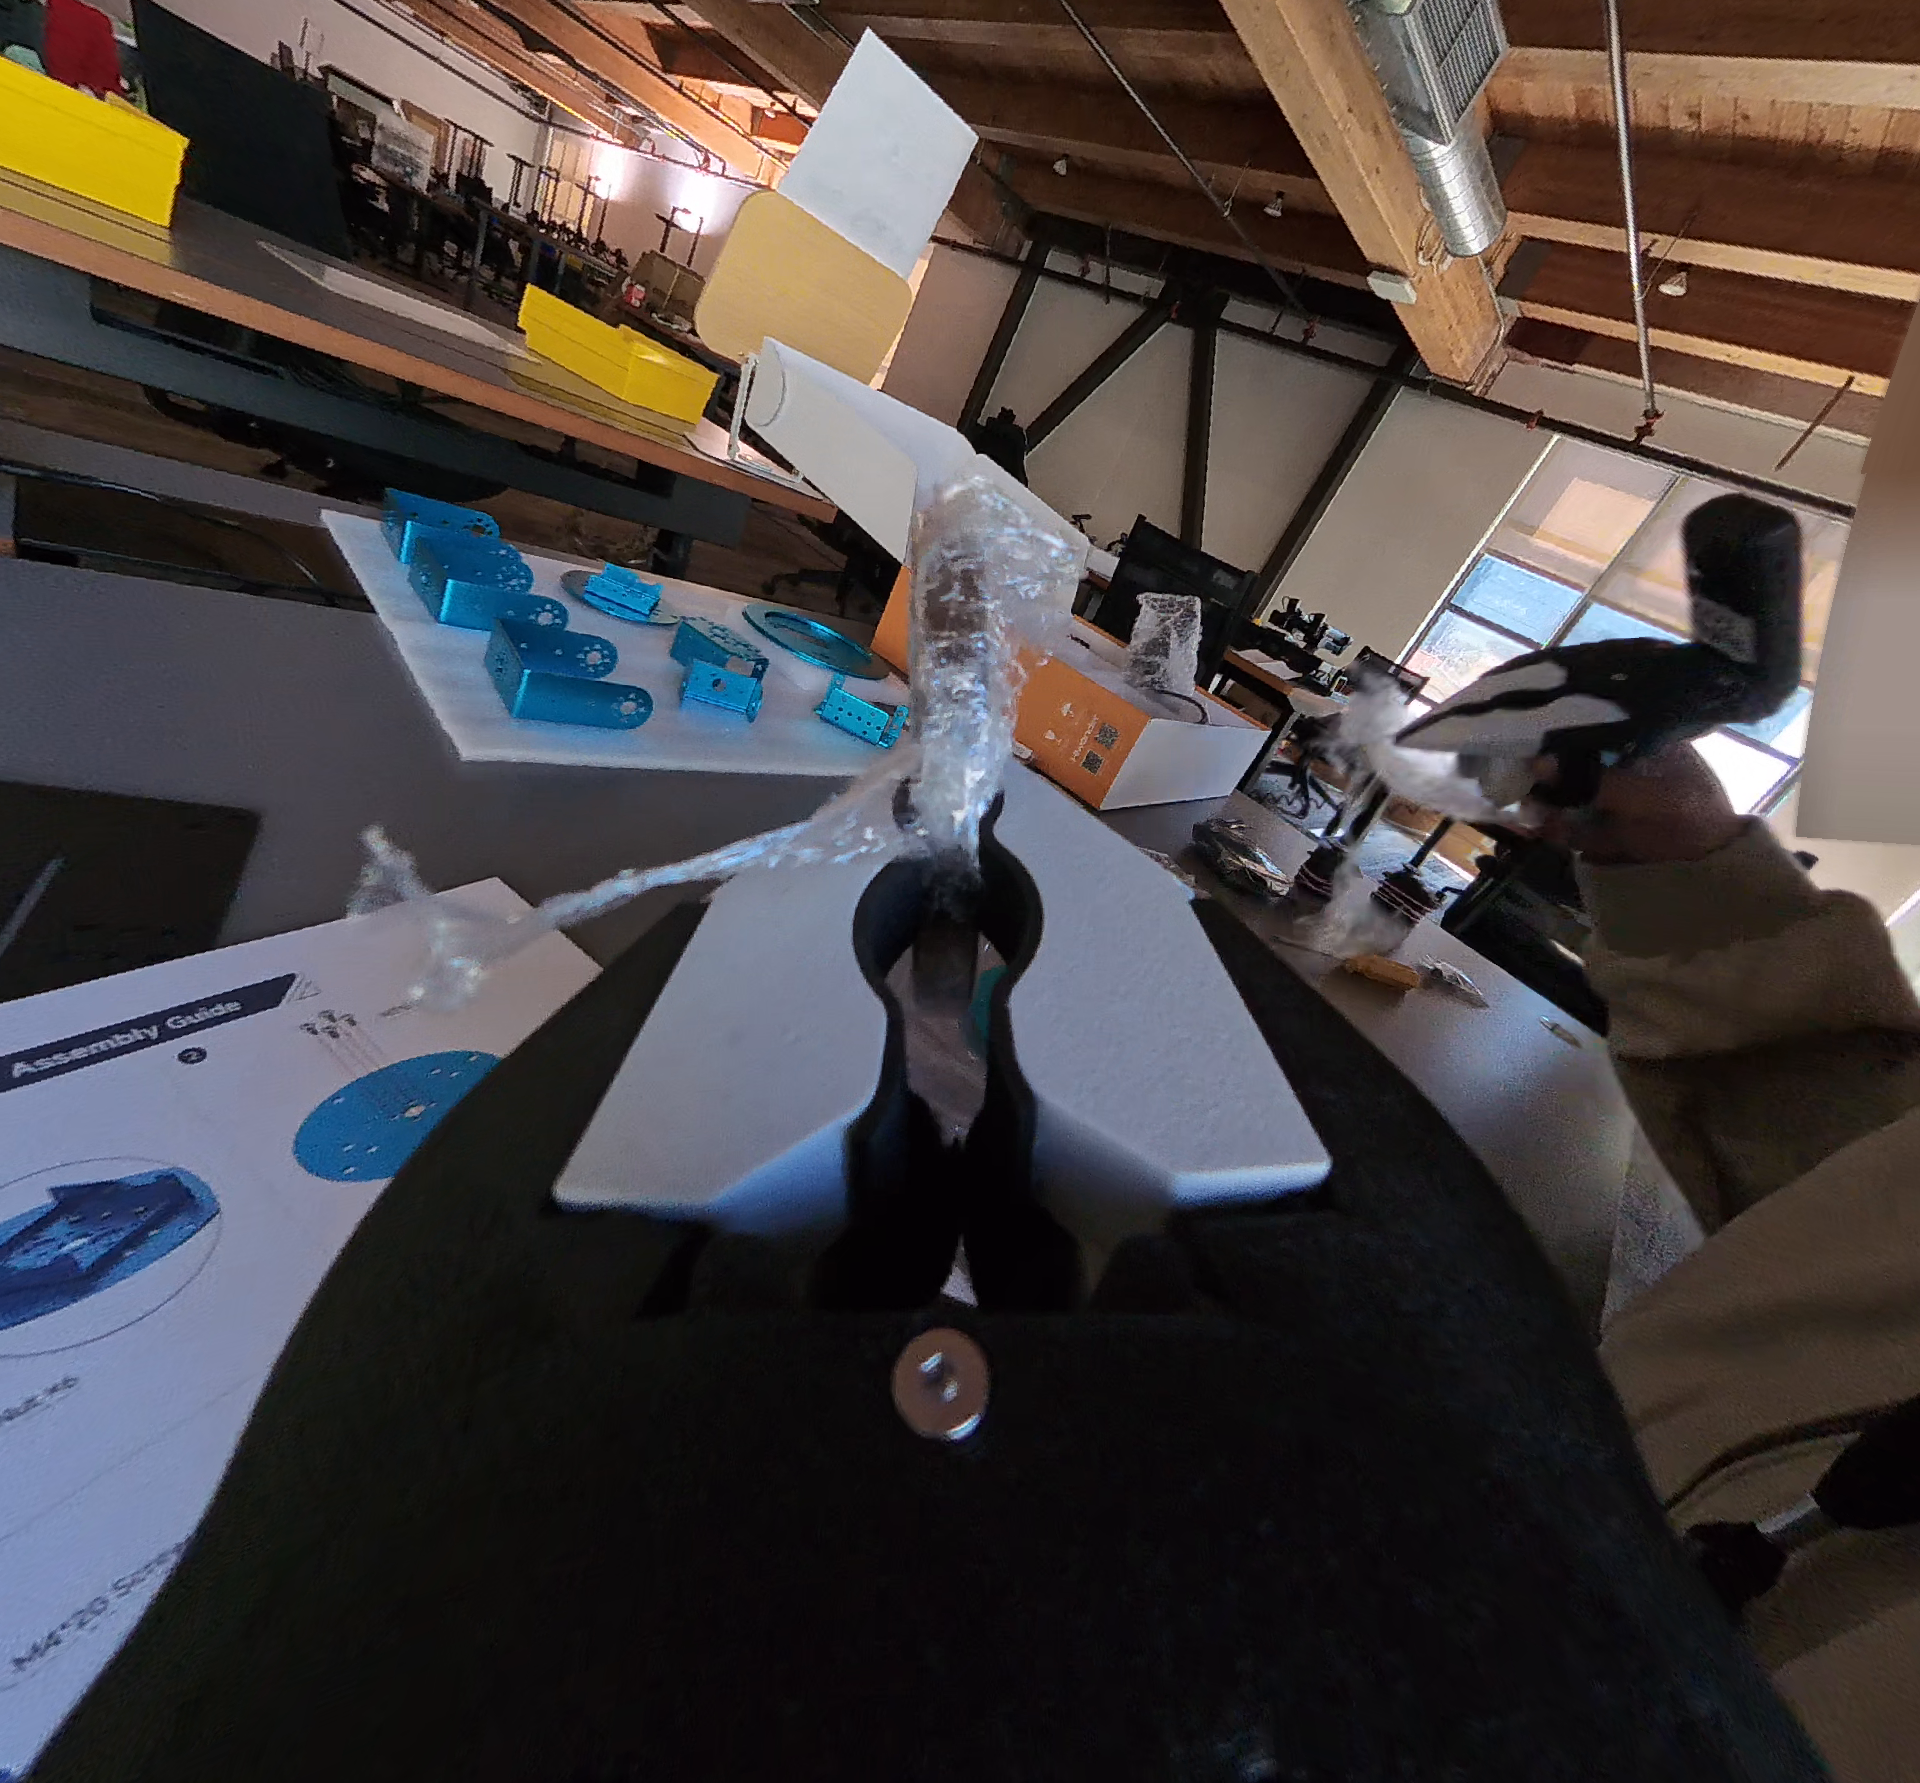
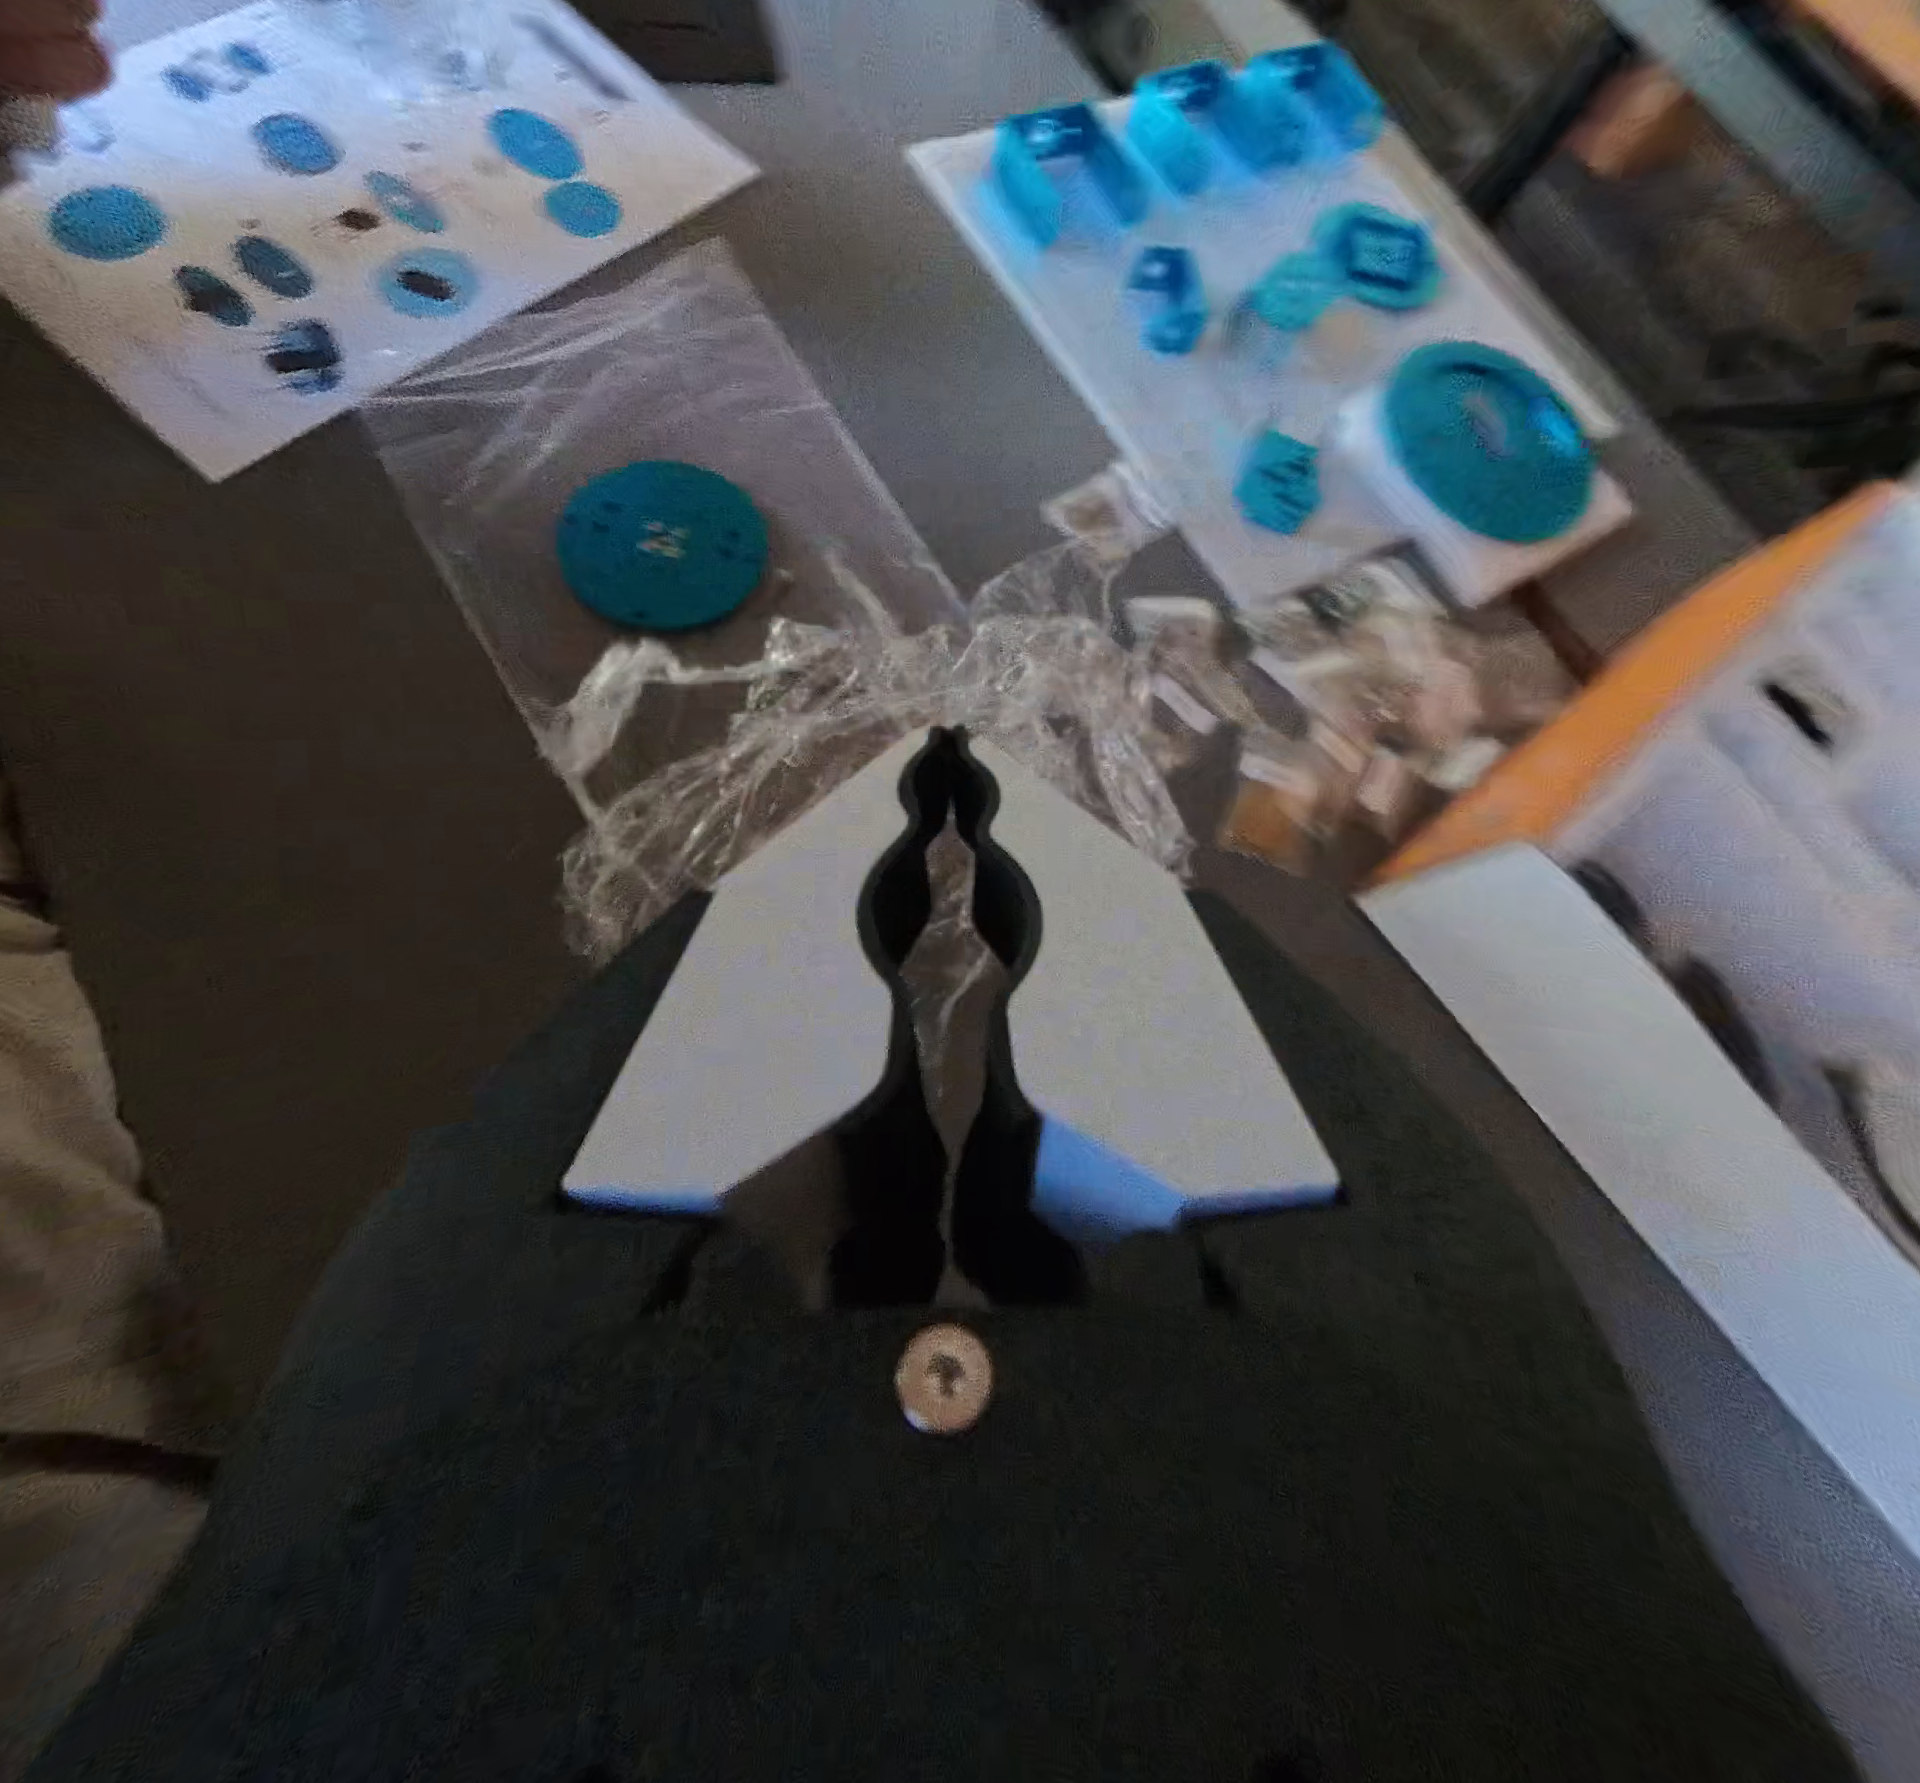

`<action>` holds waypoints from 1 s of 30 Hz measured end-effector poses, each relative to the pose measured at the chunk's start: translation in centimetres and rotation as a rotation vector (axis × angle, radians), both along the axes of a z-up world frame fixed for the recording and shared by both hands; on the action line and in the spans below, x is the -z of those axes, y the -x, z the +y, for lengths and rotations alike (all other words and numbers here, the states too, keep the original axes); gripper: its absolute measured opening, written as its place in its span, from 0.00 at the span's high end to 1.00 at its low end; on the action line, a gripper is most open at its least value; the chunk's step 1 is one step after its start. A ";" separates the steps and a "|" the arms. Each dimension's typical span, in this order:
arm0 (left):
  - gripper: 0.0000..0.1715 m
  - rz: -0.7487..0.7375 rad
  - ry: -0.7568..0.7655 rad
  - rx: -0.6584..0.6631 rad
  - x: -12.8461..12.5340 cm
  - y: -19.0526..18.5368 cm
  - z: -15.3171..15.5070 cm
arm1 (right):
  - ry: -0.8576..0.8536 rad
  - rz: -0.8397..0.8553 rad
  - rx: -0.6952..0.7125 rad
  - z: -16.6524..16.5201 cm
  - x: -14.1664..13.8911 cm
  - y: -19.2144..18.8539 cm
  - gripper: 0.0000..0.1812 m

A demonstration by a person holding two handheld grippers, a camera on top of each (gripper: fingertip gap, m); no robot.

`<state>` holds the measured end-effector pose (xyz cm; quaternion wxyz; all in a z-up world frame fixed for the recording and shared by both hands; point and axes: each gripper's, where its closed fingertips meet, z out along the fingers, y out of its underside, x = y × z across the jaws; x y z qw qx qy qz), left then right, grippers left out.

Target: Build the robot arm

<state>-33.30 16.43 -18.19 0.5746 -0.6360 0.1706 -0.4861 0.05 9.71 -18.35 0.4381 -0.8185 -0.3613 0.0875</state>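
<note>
1. Two grippers are being shown, each with its jaws pressed together on clear plastic.
2. The left gripper (image 1: 961, 860) is being held above the table, its jaws closed on a plastic-wrapped object (image 1: 961, 653) that is standing up between the fingertips; a twisted strand of the wrap is trailing off to the left. What lies inside the wrap cannot be told.
3. The right gripper (image 2: 948, 767) is being held low over the grey table (image 2: 260, 694), its jaws closed on the crumpled edge of a clear plastic bag (image 2: 665, 445).
4. One teal round disc (image 2: 662, 546) is being held inside that bag, which is lying flat just beyond the fingertips.
5. One white foam sheet (image 2: 1049, 299) is being used as a tray at the far right; three large blue brackets (image 2: 1174, 128) are standing in a row at its far end, with several smaller blue pieces and one teal ring (image 2: 1486, 445) nearer.
6. One orange-and-white box (image 2: 1621, 694) is sitting open at the near right; its contents are too blurred to tell.
7. One printed sheet (image 2: 343, 206) is lying at the far left.
8. Small packets (image 2: 1351, 694) are lying heaped between the bag and the box; their number cannot be counted.
</note>
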 end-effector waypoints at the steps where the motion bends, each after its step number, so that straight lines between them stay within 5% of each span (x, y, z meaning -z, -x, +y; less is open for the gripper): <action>1: 0.99 -0.002 -0.001 0.006 0.0 -0.1 0.0 | -0.024 0.018 0.075 -1.2 -1.9 -3.3 1.00; 5: 0.99 -0.006 -0.002 0.033 -0.2 -1.1 0.2 | -0.056 -0.142 0.428 -6.6 -4.5 -16.4 1.00; 8: 0.99 0.012 -0.008 0.052 -0.3 -2.5 0.2 | 0.025 -0.290 0.643 -11.1 -2.2 -24.7 1.00; 10: 0.99 0.016 -0.008 0.071 -0.5 -3.6 0.2 | 0.150 -0.204 0.709 -13.4 0.7 -27.3 1.00; 13: 0.99 0.023 -0.006 0.112 -0.7 -5.6 0.1 | 0.301 -0.030 0.680 -15.7 5.4 -27.5 1.00; 16: 0.99 0.037 -0.010 0.145 -1.0 -7.5 0.0 | 0.433 -0.054 0.670 -18.7 10.0 -27.8 1.00; 20: 0.99 0.042 -0.023 0.187 -1.7 -9.9 -0.4 | 0.423 -0.095 0.784 -22.2 12.1 -30.8 0.99; 26: 0.99 0.031 -0.020 0.241 -2.2 -12.5 -1.0 | 0.228 0.278 0.764 -20.7 9.8 -30.2 0.64; 30: 0.98 0.037 -0.029 0.245 -2.5 -12.9 -1.6 | 0.078 0.532 0.667 -18.9 5.4 -28.4 0.65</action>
